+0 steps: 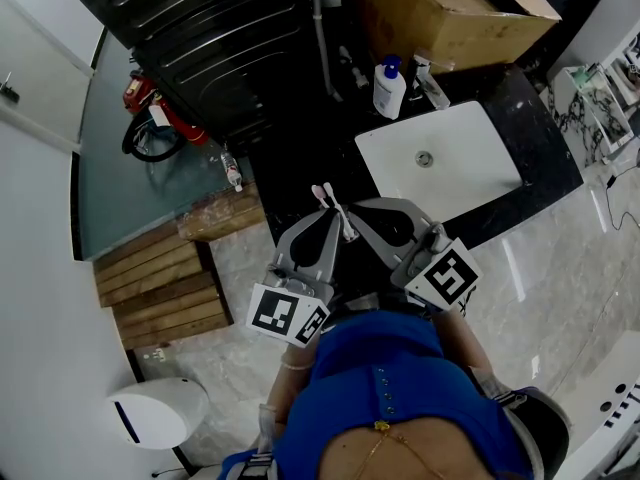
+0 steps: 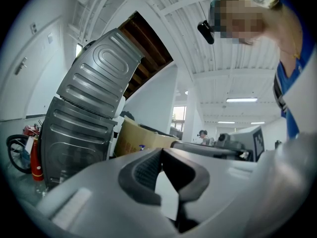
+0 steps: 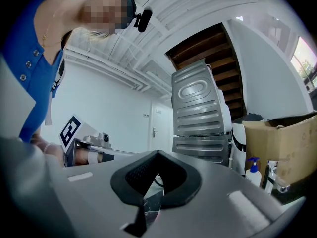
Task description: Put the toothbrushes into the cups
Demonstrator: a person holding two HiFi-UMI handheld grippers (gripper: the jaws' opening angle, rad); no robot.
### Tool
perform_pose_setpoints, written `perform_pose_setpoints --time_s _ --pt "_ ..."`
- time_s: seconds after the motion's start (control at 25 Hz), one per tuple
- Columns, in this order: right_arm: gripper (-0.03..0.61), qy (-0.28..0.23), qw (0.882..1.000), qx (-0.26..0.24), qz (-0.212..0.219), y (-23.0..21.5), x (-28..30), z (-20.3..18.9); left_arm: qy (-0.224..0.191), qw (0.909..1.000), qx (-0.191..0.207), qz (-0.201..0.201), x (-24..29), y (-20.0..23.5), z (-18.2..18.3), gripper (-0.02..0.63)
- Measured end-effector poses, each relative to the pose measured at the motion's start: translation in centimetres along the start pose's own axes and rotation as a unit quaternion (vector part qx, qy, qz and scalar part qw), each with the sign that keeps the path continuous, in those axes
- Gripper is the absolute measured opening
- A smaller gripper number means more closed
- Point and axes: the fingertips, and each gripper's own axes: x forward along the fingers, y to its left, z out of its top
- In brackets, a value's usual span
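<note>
Two toothbrushes [image 1: 333, 208] with pale pink heads stick out side by side between my two grippers, over the dark counter [image 1: 300, 183]. Their lower ends are hidden under the grippers, and I cannot tell what holds them. My left gripper [image 1: 327, 218] points away from the body, and in its own view its jaws meet at the tips [image 2: 161, 151] with nothing between them. My right gripper [image 1: 368, 211] lies alongside, also shut [image 3: 157, 153] and empty. Below its jaws a blurred glassy rim [image 3: 150, 213] shows. No cup is plainly in view.
A white sink [image 1: 440, 158] is set in the counter to the right, with a pump bottle [image 1: 389, 88] and a cardboard box [image 1: 450, 13] behind it. A dark ribbed appliance [image 1: 220, 38] stands at the back left. A wooden pallet [image 1: 165, 283] and white bin [image 1: 160, 413] sit on the floor.
</note>
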Motion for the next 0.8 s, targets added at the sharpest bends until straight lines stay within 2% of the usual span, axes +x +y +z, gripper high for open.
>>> perform_pose_setpoints --time_s 0.8 --pt "0.0 0.007 1.0 -0.003 -0.003 -0.06 0.01 -0.38 0.005 1.0 -0.004 0.0 0.06 0.15 -0.44 0.005"
